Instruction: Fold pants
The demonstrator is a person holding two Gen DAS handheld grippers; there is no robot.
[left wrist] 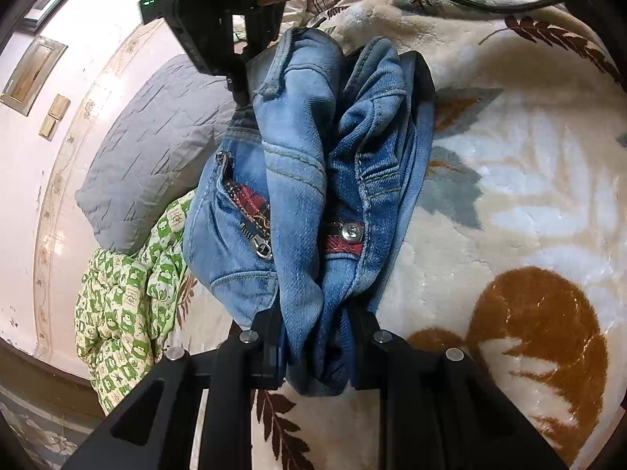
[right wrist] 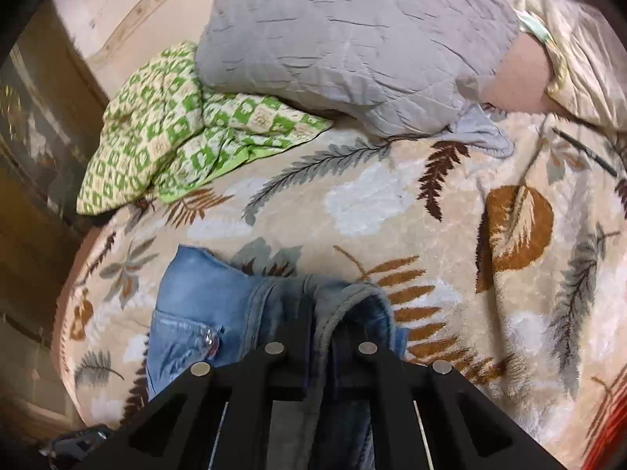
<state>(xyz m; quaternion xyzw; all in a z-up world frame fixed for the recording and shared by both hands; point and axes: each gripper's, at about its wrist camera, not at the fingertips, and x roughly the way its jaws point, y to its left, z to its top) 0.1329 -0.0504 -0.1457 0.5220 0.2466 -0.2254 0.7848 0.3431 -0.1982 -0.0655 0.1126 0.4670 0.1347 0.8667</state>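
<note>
Both-handed, the left gripper point(left wrist: 315, 337) pinched the bunched jeans point(left wrist: 309, 180) above the leaf blanket point(left wrist: 529, 196); the right gripper point(right wrist: 321, 348) clamped their waistband over that blanket.

Home bedroom. Bed under a leaf-print blanket point(right wrist: 352, 203) — grey quilted pillow point(right wrist: 352, 47), green patterned quilt point(right wrist: 176, 129). Pink wall point(left wrist: 78, 78) behind.

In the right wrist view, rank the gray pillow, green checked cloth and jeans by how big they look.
1. gray pillow
2. green checked cloth and jeans: alike, and the jeans are nearer and partly hidden, so unranked.
</note>
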